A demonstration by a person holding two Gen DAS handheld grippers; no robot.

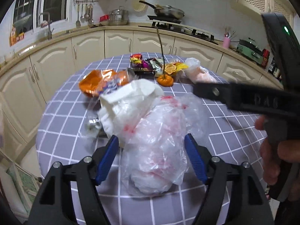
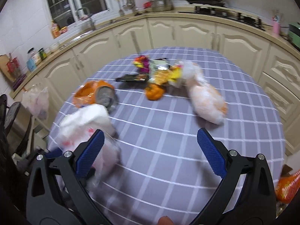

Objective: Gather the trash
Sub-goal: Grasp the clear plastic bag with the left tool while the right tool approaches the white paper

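Observation:
A clear plastic bag with red print (image 1: 159, 142) lies on the purple checked tablecloth (image 1: 61, 123), with a crumpled white bag (image 1: 129, 101) against it. My left gripper (image 1: 151, 148) is open, its blue pads either side of the clear bag. My right gripper (image 2: 150, 146) is open and empty above the cloth (image 2: 168, 131); the same bags (image 2: 88, 129) sit by its left finger. It also shows as a black arm in the left wrist view (image 1: 243, 97). An orange wrapper (image 1: 99, 84), an orange peel (image 1: 165, 79) and a peach-filled bag (image 2: 206, 101) lie further off.
A pile of colourful snack wrappers (image 2: 157, 69) and a black tray (image 2: 131, 78) sit at the table's far side. Cream kitchen cabinets (image 1: 120, 43) curve behind the table. A bag hangs on a chair at left (image 2: 37, 101). Another orange wrapper (image 2: 286, 187) is at the right edge.

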